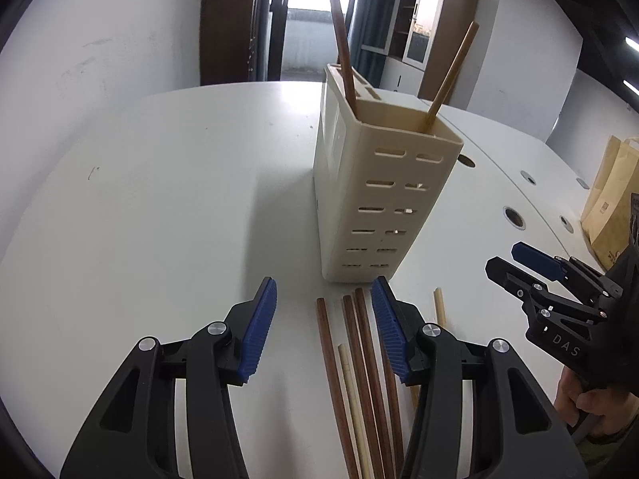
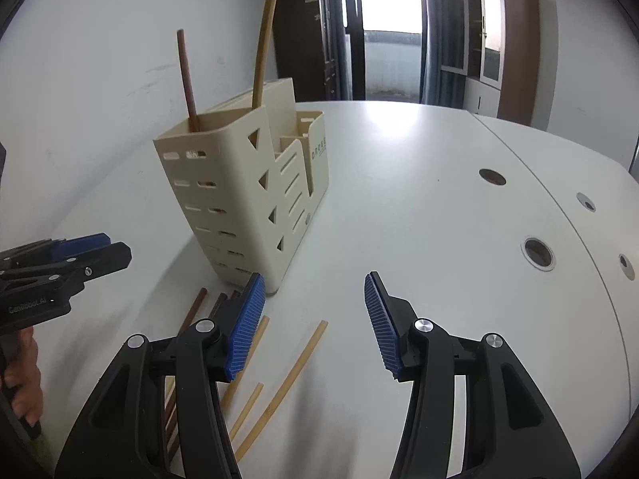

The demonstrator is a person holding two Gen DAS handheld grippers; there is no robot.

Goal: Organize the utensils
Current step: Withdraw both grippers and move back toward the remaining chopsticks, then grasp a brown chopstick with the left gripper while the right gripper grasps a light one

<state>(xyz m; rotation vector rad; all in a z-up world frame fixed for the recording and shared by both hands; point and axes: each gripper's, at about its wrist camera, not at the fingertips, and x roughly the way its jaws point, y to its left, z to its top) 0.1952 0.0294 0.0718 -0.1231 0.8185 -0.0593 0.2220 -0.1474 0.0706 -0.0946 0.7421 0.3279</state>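
Chopsticks (image 1: 333, 375) lengthwise toward holder (image 1: 379, 199), two seemingly upright inside

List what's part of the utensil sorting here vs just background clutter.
Job:
- cream utensil holder, already holding one dark chopstick and one light chopstick
- loose dark chopsticks on the table
- loose light chopsticks on the table
- left hand-held gripper and right hand-held gripper, both open and empty

Lying about:
- brown paper bag
- cabinet

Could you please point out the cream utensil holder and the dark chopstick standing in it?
cream utensil holder (image 1: 383, 199): left wrist view, slotted front wall.
dark chopstick (image 1: 341, 40): left wrist view, shaft above the rim.
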